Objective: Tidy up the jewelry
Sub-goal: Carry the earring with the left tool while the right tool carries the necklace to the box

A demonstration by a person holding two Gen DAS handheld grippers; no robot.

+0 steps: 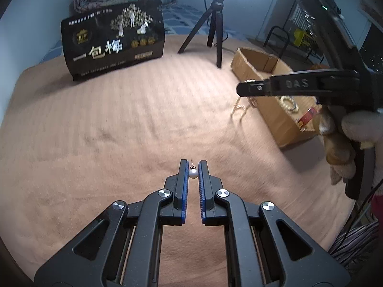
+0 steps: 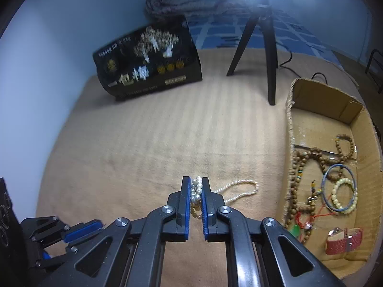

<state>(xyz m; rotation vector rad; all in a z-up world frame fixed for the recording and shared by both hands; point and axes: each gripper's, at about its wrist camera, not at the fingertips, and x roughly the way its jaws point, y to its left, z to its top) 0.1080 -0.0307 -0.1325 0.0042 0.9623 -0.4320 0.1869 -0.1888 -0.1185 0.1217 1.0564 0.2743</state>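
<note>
My left gripper (image 1: 193,167) is shut on a white pearl earring (image 1: 193,173), whose thin post sticks up between the blue pads. My right gripper (image 2: 196,186) is shut on a pearl necklace (image 2: 196,190); the rest of the strand (image 2: 241,189) loops onto the tan blanket to the right. In the left wrist view the right gripper (image 1: 241,87) hangs above the blanket with the necklace (image 1: 239,107) dangling beside the cardboard box (image 1: 270,110). The box (image 2: 290,129) holds wooden bead strings (image 2: 311,157), a blue bangle (image 2: 340,186), a pale bead bracelet (image 2: 344,196) and a red band (image 2: 344,240).
A black printed box (image 1: 112,40) stands at the back left of the tan blanket (image 1: 119,124). A black tripod (image 1: 213,28) stands behind the cardboard box under a bright ring light. A folded quilt lies behind. The left gripper (image 2: 79,235) shows at the right wrist view's lower left.
</note>
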